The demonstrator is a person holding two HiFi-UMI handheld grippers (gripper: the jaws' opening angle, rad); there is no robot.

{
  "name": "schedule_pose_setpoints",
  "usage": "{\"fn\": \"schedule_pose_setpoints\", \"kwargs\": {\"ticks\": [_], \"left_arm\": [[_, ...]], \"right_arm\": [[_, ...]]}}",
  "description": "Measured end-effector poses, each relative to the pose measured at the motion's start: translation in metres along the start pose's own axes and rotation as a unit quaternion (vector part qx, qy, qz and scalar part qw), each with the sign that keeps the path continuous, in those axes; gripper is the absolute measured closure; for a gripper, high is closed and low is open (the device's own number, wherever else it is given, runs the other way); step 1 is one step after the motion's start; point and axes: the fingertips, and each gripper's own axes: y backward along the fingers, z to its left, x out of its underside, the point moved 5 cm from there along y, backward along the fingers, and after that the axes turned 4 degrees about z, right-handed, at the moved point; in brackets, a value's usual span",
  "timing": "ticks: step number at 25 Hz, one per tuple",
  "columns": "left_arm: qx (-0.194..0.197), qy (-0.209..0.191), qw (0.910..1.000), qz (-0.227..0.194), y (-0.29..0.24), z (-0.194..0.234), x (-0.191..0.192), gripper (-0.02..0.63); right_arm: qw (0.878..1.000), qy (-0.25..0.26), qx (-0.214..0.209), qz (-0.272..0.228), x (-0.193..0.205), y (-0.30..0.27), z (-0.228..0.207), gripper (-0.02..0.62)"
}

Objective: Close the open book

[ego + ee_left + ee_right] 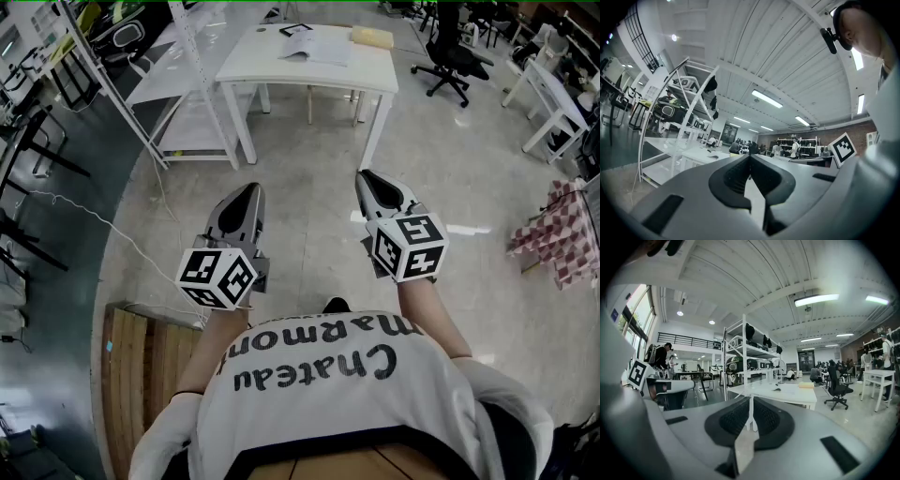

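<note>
Far ahead, the book is lying open on the white worktop, its pale pages spreading flat, one side lifting slightly at the fold. It is resting toward the far side of the worktop, near the middle, with a yellowish pad sitting just to its right. A white rack is standing left of the worktop.

The person is standing on the floor, well apart from the worktop, pointing both grippers toward it. The left gripper is holding its jaws pressed together with nothing between them. The right gripper is likewise pressing its jaws together on nothing. From the gripper views the book is showing only as a low flat shape, too small for detail.
</note>
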Motion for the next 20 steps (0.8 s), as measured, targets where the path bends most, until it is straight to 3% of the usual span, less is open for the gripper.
{"fn": "schedule_pose_setpoints", "kwargs": {"ticks": [12, 20], "left_arm": [[0.001, -0.001, 1.0000, -0.003, -0.009, 0.005, -0.001, 0.583], [0.009, 0.026, 0.9996, -0.005, -0.060, 0.021, 0.004, 0.583]], "right_arm": [[1.000, -0.004, 0.002, 0.002, 0.005, -0.011, -0.010, 0.548], [1.000, -0.021, 0.006, 0.023, 0.005, -0.058, -0.049, 0.548]]}}
